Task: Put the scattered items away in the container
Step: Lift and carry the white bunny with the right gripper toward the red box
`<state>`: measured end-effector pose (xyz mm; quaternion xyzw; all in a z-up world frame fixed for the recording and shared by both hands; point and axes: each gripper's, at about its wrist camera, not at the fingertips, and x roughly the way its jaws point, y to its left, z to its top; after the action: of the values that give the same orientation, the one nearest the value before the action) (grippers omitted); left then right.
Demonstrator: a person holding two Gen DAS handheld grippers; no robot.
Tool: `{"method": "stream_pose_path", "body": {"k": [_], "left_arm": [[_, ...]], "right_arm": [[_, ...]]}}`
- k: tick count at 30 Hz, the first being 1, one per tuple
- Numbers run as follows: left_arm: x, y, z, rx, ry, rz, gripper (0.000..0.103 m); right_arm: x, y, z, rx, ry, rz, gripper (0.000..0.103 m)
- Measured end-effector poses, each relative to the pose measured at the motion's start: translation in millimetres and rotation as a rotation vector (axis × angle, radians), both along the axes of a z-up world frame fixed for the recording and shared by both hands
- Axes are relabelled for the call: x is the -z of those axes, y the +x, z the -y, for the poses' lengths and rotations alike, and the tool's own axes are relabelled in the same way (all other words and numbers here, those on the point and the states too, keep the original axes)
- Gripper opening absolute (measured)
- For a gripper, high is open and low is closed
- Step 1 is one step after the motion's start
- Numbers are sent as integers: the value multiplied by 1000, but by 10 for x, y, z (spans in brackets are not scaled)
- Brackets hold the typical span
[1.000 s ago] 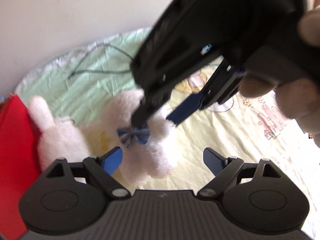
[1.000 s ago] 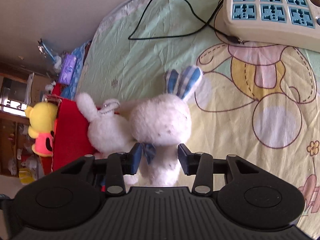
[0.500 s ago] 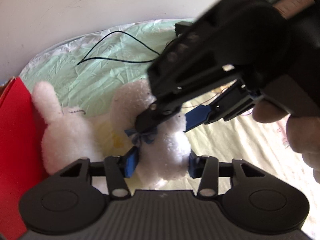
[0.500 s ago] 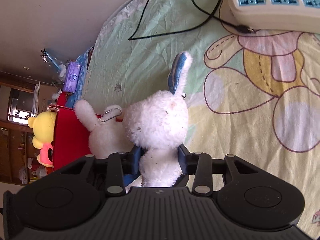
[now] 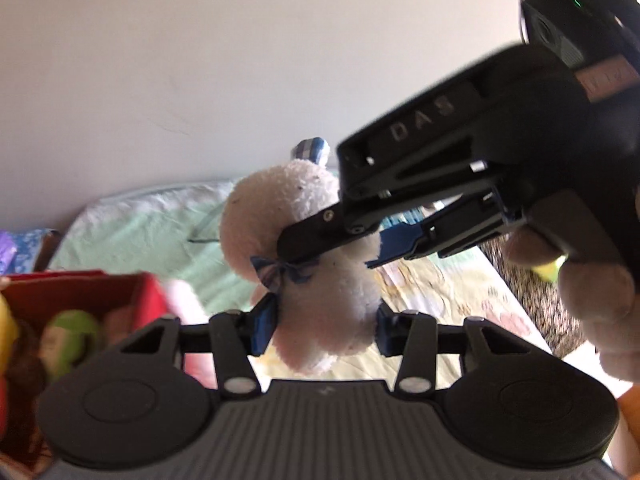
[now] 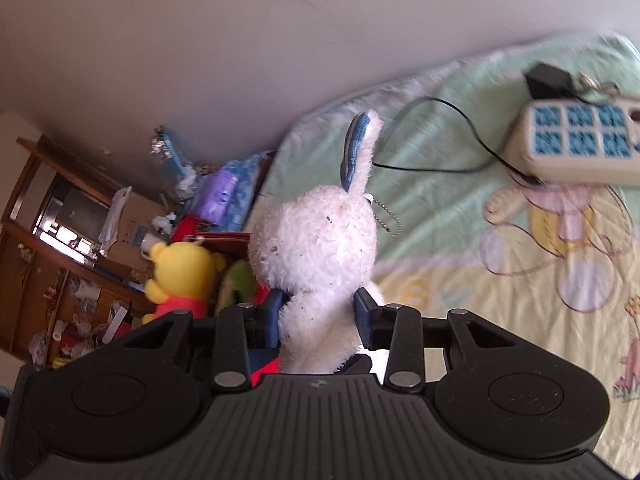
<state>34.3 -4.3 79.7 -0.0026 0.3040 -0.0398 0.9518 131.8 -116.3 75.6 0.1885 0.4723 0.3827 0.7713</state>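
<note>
Beside red box (image 5: 144, 292): bunny (image 5: 320, 280) in both claws.

Left tongs (image 5: 320, 322) and right tongs (image 6: 318, 318) both clamped, crossing close.

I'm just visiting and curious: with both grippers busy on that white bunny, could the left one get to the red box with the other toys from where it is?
Probably yes. The left gripper and right gripper both clamp the white bunny, lifted off the bedsheet. The red box sits open just beside it, nothing between.
</note>
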Motion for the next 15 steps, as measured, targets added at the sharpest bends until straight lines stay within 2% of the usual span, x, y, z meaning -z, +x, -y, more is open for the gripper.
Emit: {"method": "stream_pose_path", "body": {"k": [8, 15], "left_arm": [[-312, -496, -793, -87, -6, 65, 46], [-244, -759, -1670, -108, -34, -3, 46]], "right_arm": [[-253, -276, -849, -92, 37, 83, 39], [-123, -488, -1785, -116, -25, 83, 39]]}}
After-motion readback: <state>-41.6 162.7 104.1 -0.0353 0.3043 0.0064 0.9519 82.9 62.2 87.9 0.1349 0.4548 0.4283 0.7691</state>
